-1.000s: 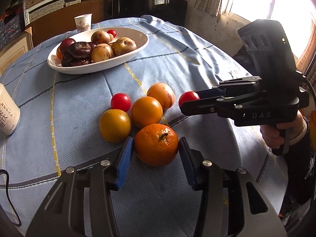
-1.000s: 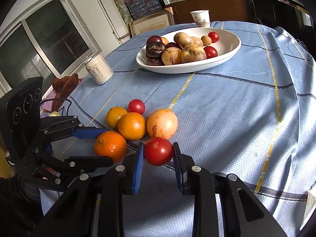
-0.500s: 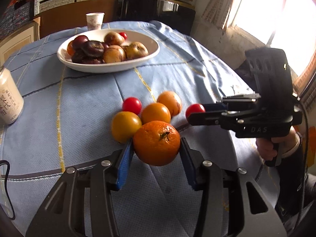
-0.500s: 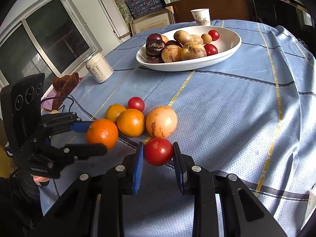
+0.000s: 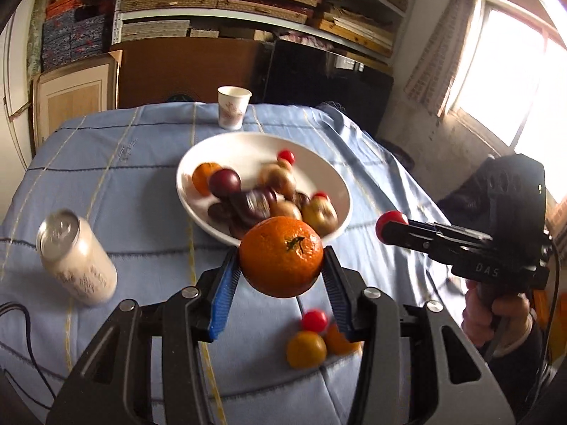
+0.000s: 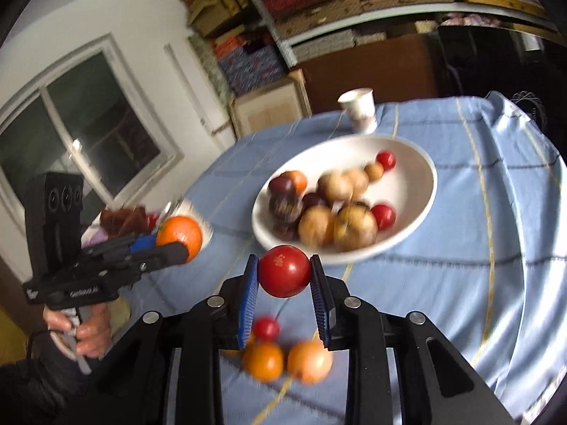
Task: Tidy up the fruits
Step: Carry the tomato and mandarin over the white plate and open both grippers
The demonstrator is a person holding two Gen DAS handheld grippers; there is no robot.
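My left gripper [image 5: 280, 265] is shut on a large orange [image 5: 281, 256] and holds it in the air short of the white bowl [image 5: 338, 180]. My right gripper [image 6: 284, 276] is shut on a red tomato [image 6: 284, 271], also lifted, in front of the bowl [image 6: 423, 191]. The bowl holds dark plums, brown fruits and small red tomatoes. On the blue cloth below lie a small red tomato [image 5: 314, 320], a yellow-orange fruit [image 5: 306, 350] and another orange fruit [image 6: 310, 362]. The right gripper with its tomato [image 5: 391, 221] shows in the left view; the left gripper with the orange [image 6: 179, 236] shows in the right view.
A white drink can [image 5: 76, 256] stands on the cloth at the left. A paper cup [image 5: 233, 107] stands beyond the bowl. Shelves and boxes stand behind the round table [image 5: 106, 163]. A window is at the right of the left view.
Both grippers have lifted their fruit off the cloth and moved up and forward toward the bowl. The loose fruits stay behind on the cloth.
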